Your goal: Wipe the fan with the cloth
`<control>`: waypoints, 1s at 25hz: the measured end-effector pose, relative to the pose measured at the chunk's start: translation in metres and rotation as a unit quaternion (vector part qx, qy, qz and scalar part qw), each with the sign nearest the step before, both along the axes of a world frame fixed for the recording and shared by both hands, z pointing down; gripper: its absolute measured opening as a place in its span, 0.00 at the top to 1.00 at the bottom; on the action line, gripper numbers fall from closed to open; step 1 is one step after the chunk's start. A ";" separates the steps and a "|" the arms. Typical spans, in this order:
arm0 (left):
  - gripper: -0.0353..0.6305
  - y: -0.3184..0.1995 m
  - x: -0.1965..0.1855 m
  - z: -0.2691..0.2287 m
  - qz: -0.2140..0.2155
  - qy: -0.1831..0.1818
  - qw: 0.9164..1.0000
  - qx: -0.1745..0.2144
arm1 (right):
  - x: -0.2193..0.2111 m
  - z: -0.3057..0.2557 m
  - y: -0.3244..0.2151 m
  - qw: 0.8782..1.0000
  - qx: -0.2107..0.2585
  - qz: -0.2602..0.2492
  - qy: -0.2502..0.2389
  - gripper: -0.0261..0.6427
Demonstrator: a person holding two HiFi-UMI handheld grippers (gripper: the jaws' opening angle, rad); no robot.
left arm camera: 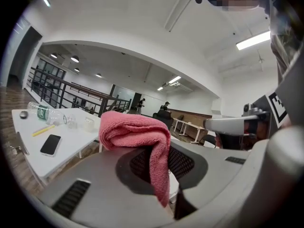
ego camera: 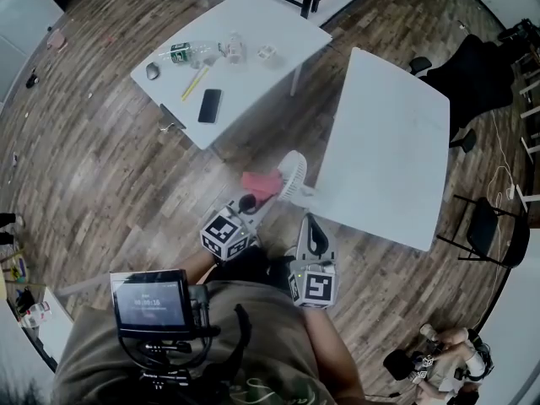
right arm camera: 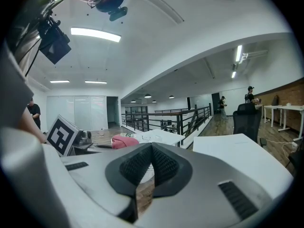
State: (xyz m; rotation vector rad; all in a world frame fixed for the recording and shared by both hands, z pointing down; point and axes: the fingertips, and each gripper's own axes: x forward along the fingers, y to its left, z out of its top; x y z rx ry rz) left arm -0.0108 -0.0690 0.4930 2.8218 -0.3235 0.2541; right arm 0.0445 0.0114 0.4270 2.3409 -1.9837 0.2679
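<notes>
The left gripper (ego camera: 251,204) has its jaws pinching a fold of the pink cloth (left arm camera: 137,132). Most of the cloth is bunched above the pads, with one tail hanging down between them. With so little fabric held, I judge that a firm rub could drag the cloth free or let the loose bulk flop aside. Just beyond the cloth, the white fan (ego camera: 294,174) stands at the near corner of the right tabletop (ego camera: 388,142). I cannot tell how much of its base sits on that surface. It looks light, so a sideways push could tip it or slide it off the corner, especially since nothing steadies it. The right gripper (right arm camera: 151,163) has its jaws pressed together on nothing and hangs beside the fan, apart from it. Further left, the other tabletop (ego camera: 253,24) carries a phone (ego camera: 209,105), a bottle (ego camera: 187,53) and small clutter, well apart from the work. Wooden floor (ego camera: 101,167) runs around both tables. The right tabletop is smooth and bare, so it offers little friction. Chairs (ego camera: 489,230) stand at the far right, and another person (ego camera: 439,357) crouches at the lower right.
</notes>
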 end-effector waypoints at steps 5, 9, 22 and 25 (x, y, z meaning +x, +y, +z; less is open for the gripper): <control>0.84 0.000 0.008 -0.012 0.005 0.011 1.000 0.002 | 0.009 0.000 0.000 1.000 0.003 0.008 -0.005 0.95; 0.84 -0.005 0.018 -0.021 0.008 0.017 1.000 0.009 | 0.016 -0.001 0.000 1.000 0.006 0.013 -0.008 0.95; 0.84 -0.028 0.046 -0.037 0.010 0.025 0.999 0.021 | 0.043 -0.007 -0.001 0.999 0.011 0.032 -0.008 0.95; 0.84 -0.033 0.053 -0.035 0.013 0.023 0.999 0.020 | 0.049 -0.006 0.000 0.999 0.008 0.036 -0.008 0.95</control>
